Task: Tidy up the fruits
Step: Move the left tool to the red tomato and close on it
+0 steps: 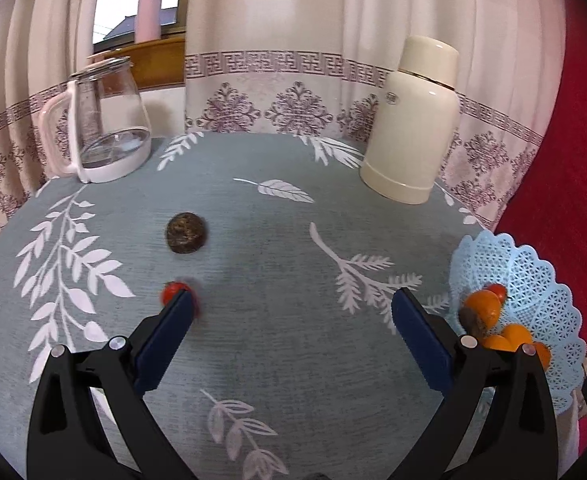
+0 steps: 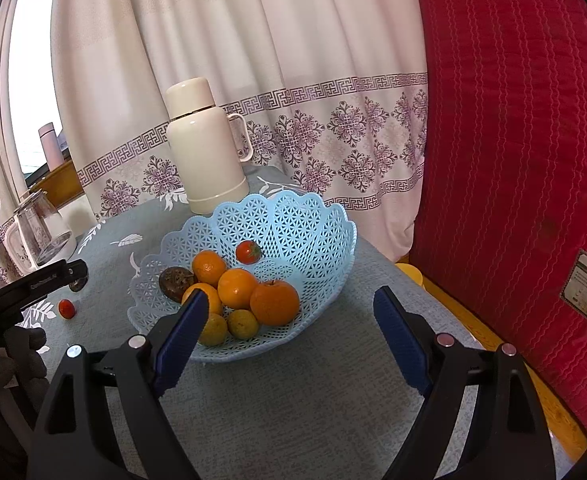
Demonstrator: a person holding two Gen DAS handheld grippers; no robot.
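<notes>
— Clutter around the fruit?

— Glass kettle (image 1: 105,120) far left, cream flask (image 1: 413,120) far right, both at the table's (image 1: 253,340) back edge. Nothing blocks my left gripper (image 1: 293,316), jaws released and empty; a cherry tomato (image 1: 172,292) peeks from behind its left finger, a dark brown fruit (image 1: 186,233) beyond.

— And the basket?

— Blue lattice basket (image 2: 313,224) holds oranges (image 2: 274,302) (plus another tomato). My right gripper (image 2: 289,312) hangs before it, spread wide, empty.

— Any writing?

— The flask's emblem is too small to read.

glass kettle (image 1: 105,120) | cream thermos (image 1: 413,120) | pink bottle (image 1: 148,12) | red cushion (image 2: 513,140)
</notes>
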